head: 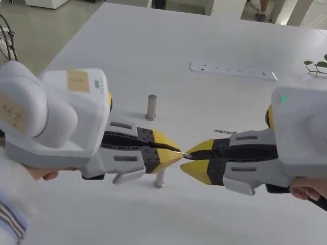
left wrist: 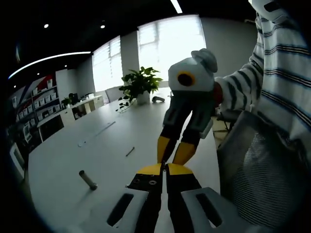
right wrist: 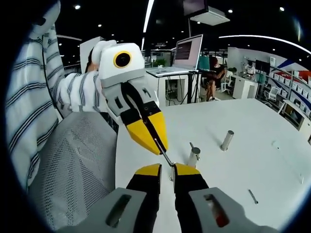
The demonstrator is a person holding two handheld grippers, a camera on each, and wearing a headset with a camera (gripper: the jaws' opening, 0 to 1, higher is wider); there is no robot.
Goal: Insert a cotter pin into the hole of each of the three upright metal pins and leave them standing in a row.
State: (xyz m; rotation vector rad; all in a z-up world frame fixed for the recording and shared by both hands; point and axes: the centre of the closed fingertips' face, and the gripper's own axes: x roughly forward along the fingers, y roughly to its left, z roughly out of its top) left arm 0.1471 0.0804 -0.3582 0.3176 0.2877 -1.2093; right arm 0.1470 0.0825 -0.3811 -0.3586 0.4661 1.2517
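My left gripper (head: 179, 153) is shut on a thin cotter pin (head: 184, 152) that sticks out past its yellow tips. My right gripper (head: 188, 158) faces it tip to tip, with its jaws a little apart around the pin's free end. In the right gripper view the cotter pin (right wrist: 164, 154) runs from the left gripper (right wrist: 158, 148) down into the gap of the right gripper (right wrist: 167, 170). One metal pin (head: 152, 107) stands upright behind the grippers. A second metal pin (head: 160, 178) stands just below them, its top hidden. A loose cotter pin (head: 225, 132) lies on the table.
A white power strip (head: 232, 71) lies at the back of the white table (head: 153, 46), and a small plant (head: 317, 65) stands at the right edge. A person's striped sleeve (right wrist: 77, 92) shows behind the left gripper.
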